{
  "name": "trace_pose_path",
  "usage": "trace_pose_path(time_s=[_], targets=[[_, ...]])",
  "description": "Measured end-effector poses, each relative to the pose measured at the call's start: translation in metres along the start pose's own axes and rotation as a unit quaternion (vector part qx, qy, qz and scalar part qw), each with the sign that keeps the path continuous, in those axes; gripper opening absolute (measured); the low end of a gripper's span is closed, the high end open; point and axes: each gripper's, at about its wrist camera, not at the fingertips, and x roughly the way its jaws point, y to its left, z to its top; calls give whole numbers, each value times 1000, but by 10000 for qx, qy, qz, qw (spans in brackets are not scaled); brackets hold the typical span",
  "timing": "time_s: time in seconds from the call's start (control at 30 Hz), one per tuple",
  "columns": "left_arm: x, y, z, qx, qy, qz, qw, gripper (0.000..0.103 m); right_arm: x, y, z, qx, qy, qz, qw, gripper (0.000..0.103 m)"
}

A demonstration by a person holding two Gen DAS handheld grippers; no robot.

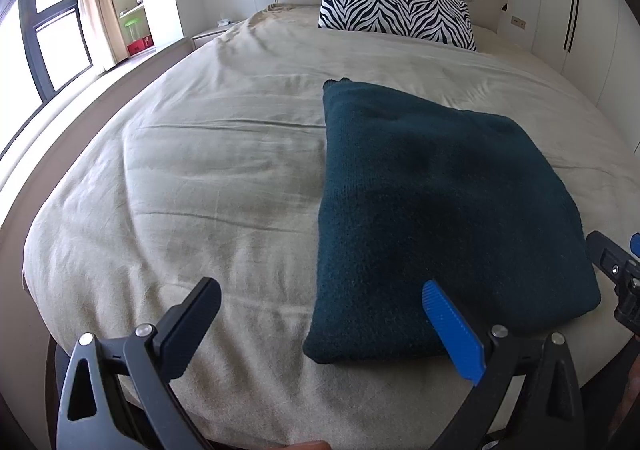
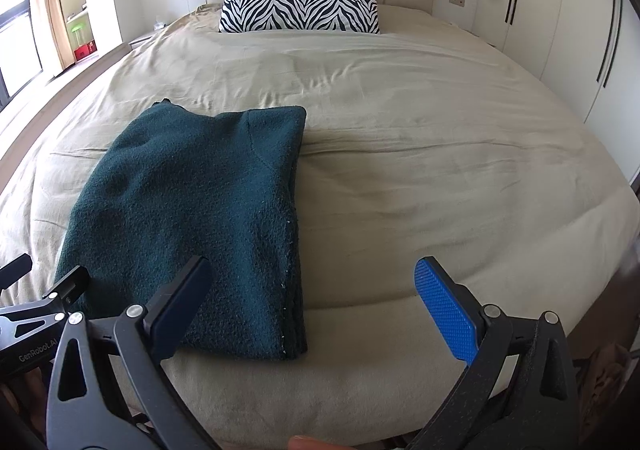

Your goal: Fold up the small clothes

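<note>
Right wrist: teal knit garment folded rectangular, flat.

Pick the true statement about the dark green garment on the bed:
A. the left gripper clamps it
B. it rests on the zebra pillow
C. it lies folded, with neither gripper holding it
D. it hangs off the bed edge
C: the dark green garment lies folded flat on the bed, and both the left gripper and the right gripper stand open and empty.
</note>
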Motion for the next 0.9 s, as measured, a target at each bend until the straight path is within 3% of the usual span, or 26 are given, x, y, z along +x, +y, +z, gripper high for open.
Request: trace_pose_path(time_s=[0.9], targets=[[0, -1, -1, -2, 11, -4, 10000, 103, 2, -1, -2, 11, 28, -7, 10000, 103]])
